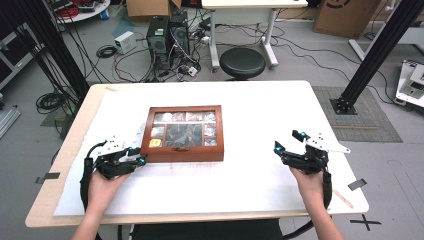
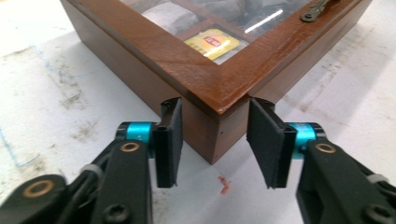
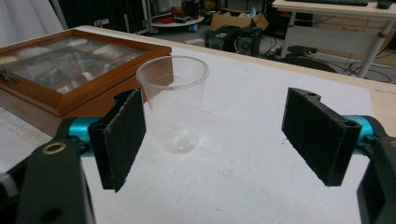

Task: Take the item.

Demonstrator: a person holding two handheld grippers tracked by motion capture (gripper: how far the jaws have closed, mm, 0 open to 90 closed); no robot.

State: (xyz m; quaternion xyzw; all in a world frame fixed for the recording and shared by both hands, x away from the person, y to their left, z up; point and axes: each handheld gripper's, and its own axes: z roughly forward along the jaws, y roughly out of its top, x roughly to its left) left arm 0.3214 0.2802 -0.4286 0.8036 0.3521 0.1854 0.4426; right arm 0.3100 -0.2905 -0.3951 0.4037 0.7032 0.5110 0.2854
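Note:
A wooden box (image 1: 182,156) with a glass lid lies shut at the middle of the white table; through the glass I see compartments and a yellow packet (image 2: 215,42). My left gripper (image 1: 142,160) sits at the box's near left corner. In the left gripper view its pads (image 2: 170,140) rest against both sides of that corner of the box (image 2: 201,79). My right gripper (image 1: 287,141) hovers over the table's right side with its jaws wide apart and nothing between them. In the right gripper view a clear plastic cup (image 3: 173,102) stands upright just beyond the right gripper (image 3: 215,95), beside the box (image 3: 70,100).
A metal latch (image 2: 317,9) sits on the box's front edge. Beyond the table's far edge are a black stool (image 1: 242,62) and computer towers (image 1: 167,35) among cables. Black frame posts (image 1: 380,50) stand at either side. A small red scrap (image 2: 225,183) lies under the left gripper.

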